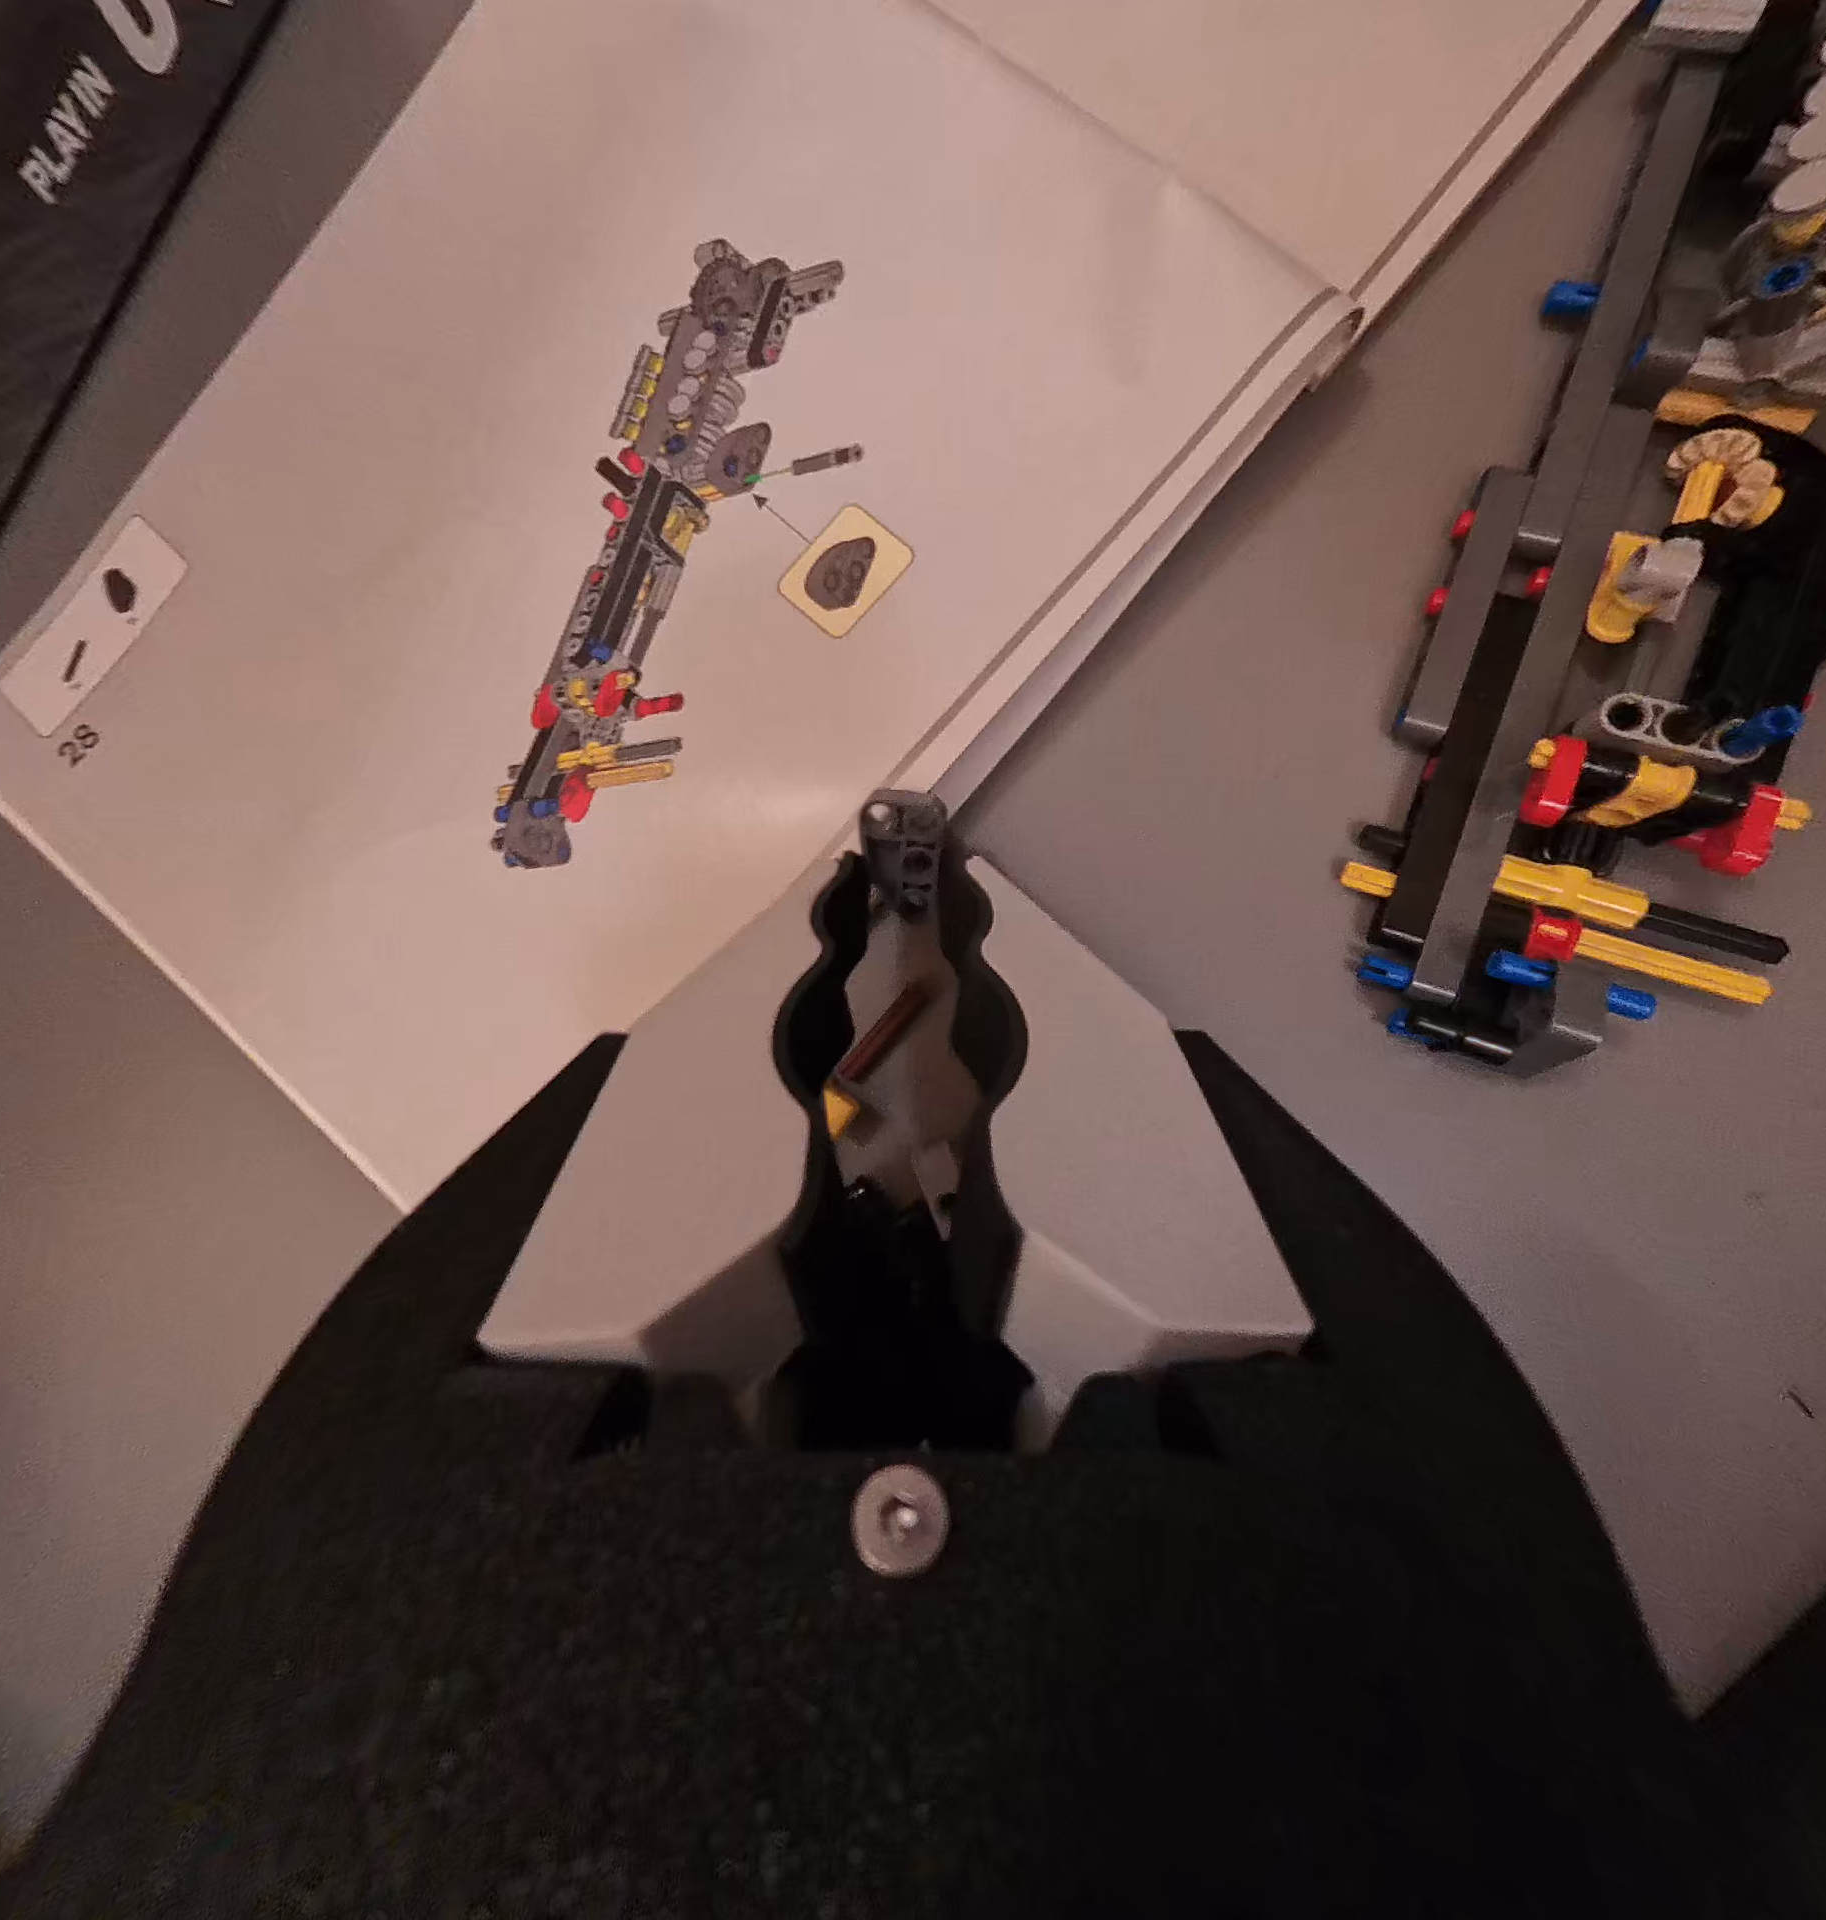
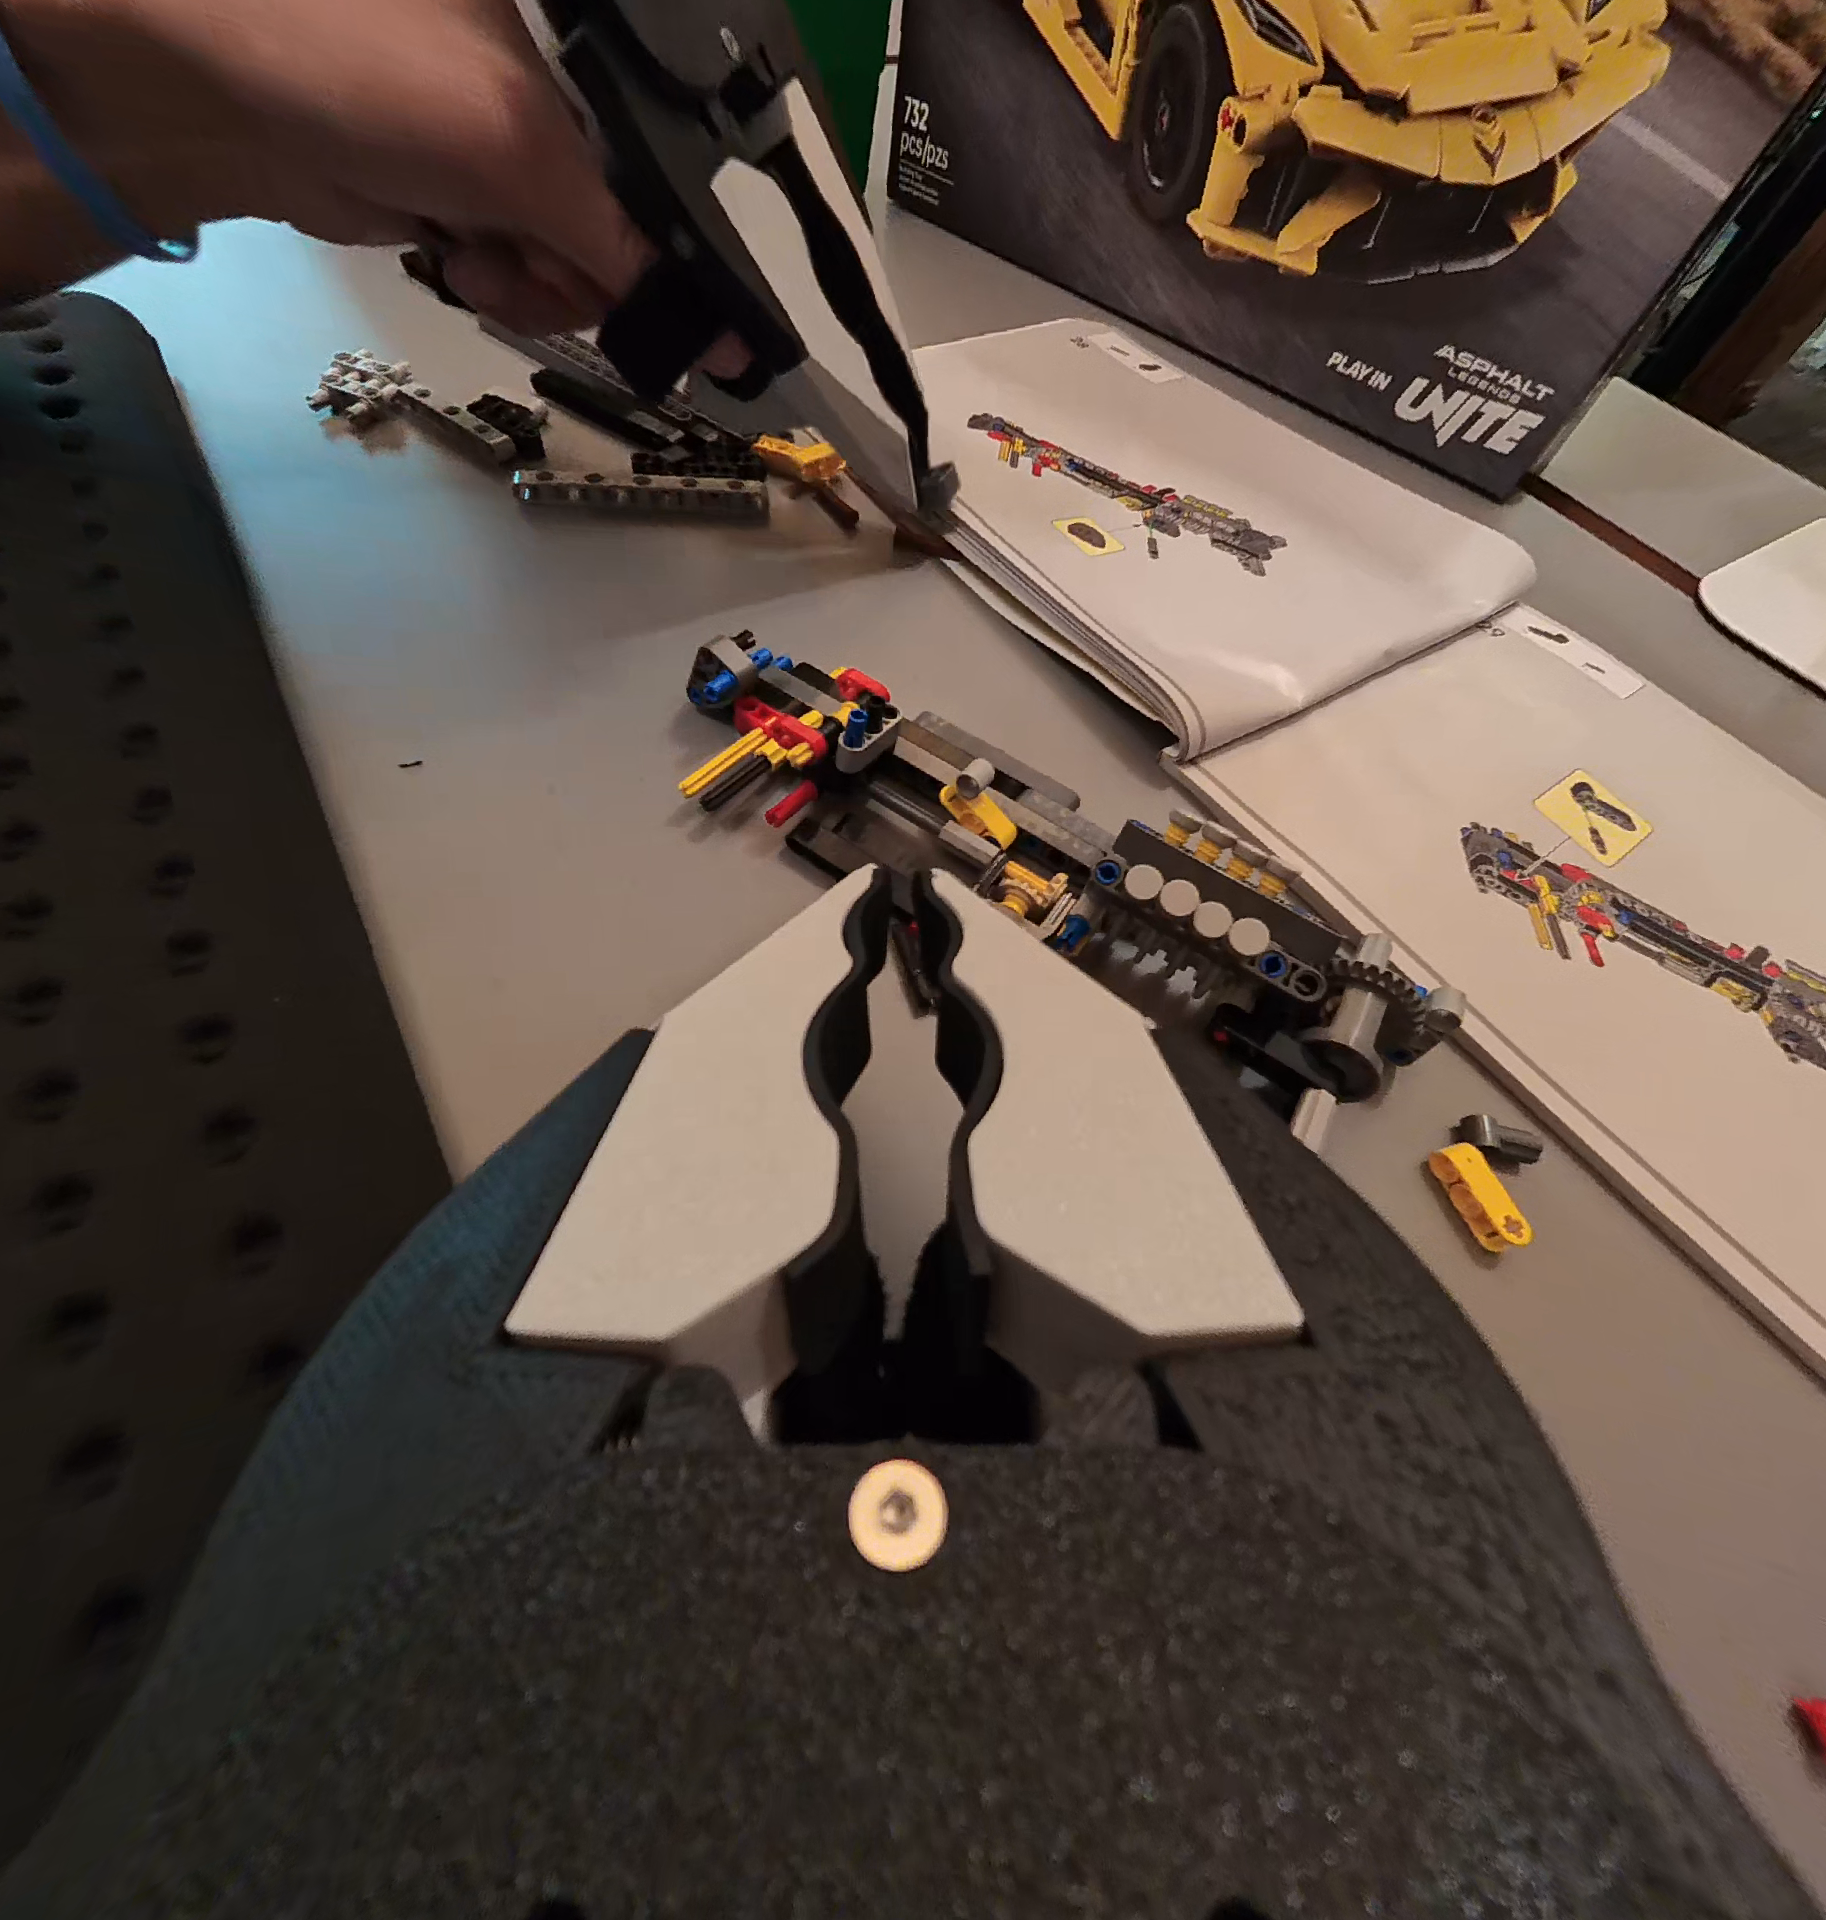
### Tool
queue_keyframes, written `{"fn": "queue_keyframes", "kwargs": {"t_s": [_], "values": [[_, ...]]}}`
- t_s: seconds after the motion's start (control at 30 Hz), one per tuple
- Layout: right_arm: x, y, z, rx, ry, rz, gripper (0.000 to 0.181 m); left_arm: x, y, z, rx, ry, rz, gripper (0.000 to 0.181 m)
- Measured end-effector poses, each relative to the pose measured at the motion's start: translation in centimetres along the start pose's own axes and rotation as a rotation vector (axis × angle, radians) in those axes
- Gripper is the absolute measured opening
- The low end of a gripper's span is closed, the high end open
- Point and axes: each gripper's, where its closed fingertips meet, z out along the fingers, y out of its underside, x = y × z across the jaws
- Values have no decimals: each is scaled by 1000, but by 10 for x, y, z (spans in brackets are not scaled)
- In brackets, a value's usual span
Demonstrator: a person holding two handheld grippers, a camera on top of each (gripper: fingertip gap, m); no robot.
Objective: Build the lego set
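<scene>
1. Table [image 2: 535,831] bears the booklet [image 1: 888,260], spread flat beside the box [image 2: 1408,343].
2. Chassis [image 2: 992,821] lies before the booklet.
3. Left gripper [image 1: 904,847] clenches a grey piece [image 1: 901,821] (over the booklet's edge).
4. Right gripper [image 2: 901,883] is nearly closed; whether it grasps anything, I cannot tell.

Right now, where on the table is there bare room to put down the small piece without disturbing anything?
Bare grey table lies between the long Lego assembly, the loose beams and the dark perforated chair. A narrower strip runs between the assembly and the open instruction booklet. It is crowded by the loose beams, where the left gripper holds a small grey piece.
</scene>
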Motion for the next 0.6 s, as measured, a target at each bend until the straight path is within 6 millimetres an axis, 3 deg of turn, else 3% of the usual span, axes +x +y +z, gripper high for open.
{"fn": "queue_keyframes", "kwargs": {"t_s": [0.13,0.33,0.5,0.6], "values": [[-1,0,-1,4,-4,-5,4,6,7,4,-34,-4,48,12],[-2,0,-1,5,-11,2,4,20,25,-14,-109,27,124,11],[0,0,0,2,-10,15,4,9,16,-39,-66,51,89,12],[3,1,3,-6,1,18,4,-7,-5,-52,32,64,20,12]]}}
